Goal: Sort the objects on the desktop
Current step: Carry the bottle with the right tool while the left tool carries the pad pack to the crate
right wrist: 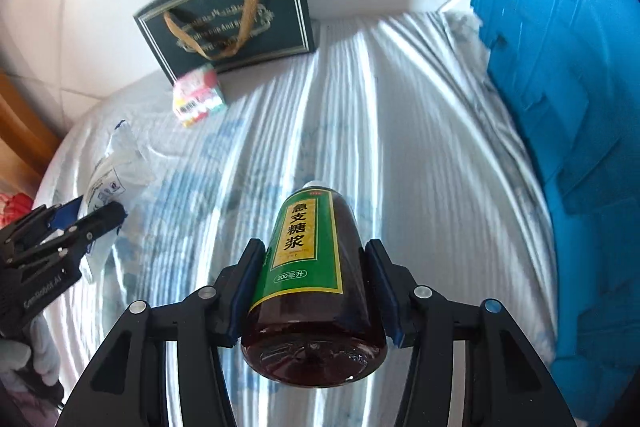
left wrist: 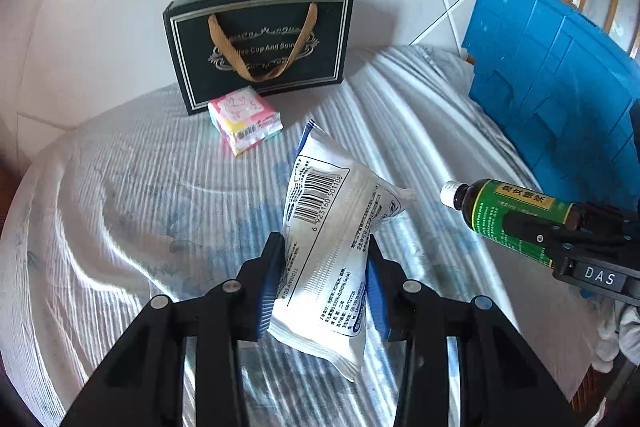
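My left gripper (left wrist: pixel 325 255) is shut on a white wet-wipe pack (left wrist: pixel 332 227) with a barcode, held above the table; it also shows in the right wrist view (right wrist: pixel 108 171). My right gripper (right wrist: pixel 316 267) is shut on a brown syrup bottle (right wrist: pixel 312 267) with a green and yellow label, lying along the fingers with its cap pointing away. The bottle (left wrist: pixel 508 207) and right gripper (left wrist: pixel 560 227) show at the right of the left wrist view. A small colourful tissue pack (left wrist: pixel 244 119) lies on the cloth in front of a dark gift bag (left wrist: pixel 260 47).
The table is covered by a white and blue striped cloth (left wrist: pixel 120 207). A blue plastic crate (left wrist: pixel 560 79) stands at the right edge, also in the right wrist view (right wrist: pixel 560 87). A white tiled wall (left wrist: pixel 120 7) is behind the gift bag (right wrist: pixel 228 15).
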The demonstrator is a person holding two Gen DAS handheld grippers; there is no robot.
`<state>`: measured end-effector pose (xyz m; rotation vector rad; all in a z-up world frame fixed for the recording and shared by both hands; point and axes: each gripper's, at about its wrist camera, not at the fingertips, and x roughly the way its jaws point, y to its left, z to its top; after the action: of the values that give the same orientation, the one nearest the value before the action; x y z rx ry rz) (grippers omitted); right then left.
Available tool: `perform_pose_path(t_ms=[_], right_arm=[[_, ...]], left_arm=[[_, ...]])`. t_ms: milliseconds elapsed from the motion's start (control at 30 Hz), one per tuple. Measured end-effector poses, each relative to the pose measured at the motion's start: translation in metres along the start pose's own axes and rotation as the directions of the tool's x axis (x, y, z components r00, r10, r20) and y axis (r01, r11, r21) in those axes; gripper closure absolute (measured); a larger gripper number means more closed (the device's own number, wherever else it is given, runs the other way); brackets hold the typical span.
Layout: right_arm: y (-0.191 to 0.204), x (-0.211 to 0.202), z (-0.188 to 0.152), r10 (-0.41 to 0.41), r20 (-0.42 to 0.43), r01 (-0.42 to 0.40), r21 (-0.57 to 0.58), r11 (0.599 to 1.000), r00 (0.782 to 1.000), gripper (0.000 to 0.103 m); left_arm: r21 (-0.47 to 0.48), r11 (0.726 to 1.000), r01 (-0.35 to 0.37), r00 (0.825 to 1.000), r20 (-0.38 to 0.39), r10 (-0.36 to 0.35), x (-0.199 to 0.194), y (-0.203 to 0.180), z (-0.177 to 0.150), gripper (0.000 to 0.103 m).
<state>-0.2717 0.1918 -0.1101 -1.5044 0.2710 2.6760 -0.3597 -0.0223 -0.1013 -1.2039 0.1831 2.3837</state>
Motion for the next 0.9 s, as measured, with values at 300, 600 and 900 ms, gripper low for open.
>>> perform_pose_path(t_ms=[300, 600, 900], right_arm=[[-0.003, -0.135, 0.014, 0.022, 0.269, -0.009, -0.049, 0.999, 0.963, 0.052], [-0.068, -0.28, 0.0, -0.07, 0.486, 0.076, 0.007, 0.997, 0.871, 0.052], [-0.173, -0.364, -0.018, -0.21, 0.548, 0.177, 0.112, 0.978, 0.81, 0.052]], left_arm=[[0.056, 0.998, 0.011, 0.979, 0.203, -0.022, -0.098, -0.076, 0.028, 0.065], [0.151, 0.983, 0.102, 0.929, 0.338, -0.148, -0.173, -0.194, 0.058, 0.065], [0.243, 0.953, 0.183, 0.904, 0.339, -0.26, -0.199, -0.337, 0.082, 0.065]])
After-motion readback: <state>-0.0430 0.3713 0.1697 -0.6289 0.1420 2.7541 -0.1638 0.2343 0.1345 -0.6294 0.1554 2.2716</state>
